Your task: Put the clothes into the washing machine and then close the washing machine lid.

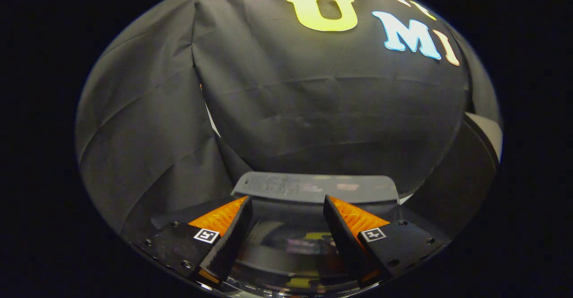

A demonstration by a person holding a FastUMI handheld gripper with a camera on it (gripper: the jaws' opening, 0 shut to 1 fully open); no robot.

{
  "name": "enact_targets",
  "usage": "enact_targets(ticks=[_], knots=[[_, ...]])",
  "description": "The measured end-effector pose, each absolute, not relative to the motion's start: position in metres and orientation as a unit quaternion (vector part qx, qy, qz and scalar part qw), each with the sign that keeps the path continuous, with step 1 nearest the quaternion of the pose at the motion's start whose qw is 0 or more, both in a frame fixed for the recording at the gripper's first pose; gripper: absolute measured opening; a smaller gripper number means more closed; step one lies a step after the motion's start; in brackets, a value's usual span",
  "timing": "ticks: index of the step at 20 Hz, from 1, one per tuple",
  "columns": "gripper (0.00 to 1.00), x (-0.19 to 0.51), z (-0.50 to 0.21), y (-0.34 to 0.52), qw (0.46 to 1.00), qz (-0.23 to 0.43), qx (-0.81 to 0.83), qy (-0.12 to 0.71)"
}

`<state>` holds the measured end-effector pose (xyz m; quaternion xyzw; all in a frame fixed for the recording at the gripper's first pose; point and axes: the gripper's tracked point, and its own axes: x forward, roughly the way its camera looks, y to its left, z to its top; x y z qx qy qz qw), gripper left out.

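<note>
A: Washing machine (313,188) low in the frame, its grey back panel just beyond the fingertips, its glossy lid (286,249) lying down between the fingers. Looks closed already.

B: Gripper (286,208) spread wide, holding nothing. No clothes visible.

A: Probably best to check the lid's seating all round, then lift straight off.

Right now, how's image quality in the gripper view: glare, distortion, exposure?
Gripper view: dim overall, and the black cloth wall swallows detail. Strong fisheye bowing curves the cloth folds. The glossy washing machine lid between the fingers carries coloured reflections; the grey control panel beyond them looks soft, its markings unreadable. The tool is open, holding nothing, its fingers sharp.
</note>
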<state>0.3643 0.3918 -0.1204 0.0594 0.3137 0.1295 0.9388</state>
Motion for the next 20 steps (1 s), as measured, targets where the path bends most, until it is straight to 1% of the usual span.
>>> enact_targets(ticks=[4, 8, 11, 15, 20], knots=[[0.99, 0.323, -0.151, 0.392, 0.934, 0.130, 0.048, 0.329], [0.99, 0.303, -0.141, 0.386, 0.941, 0.132, 0.041, 0.310], [0.99, 0.289, -0.115, 0.377, 0.951, 0.137, 0.050, 0.272], [0.99, 0.262, -0.058, 0.348, 0.968, 0.135, 0.051, 0.204], [0.98, 0.224, 0.009, 0.283, 0.979, 0.139, 0.067, 0.133]])
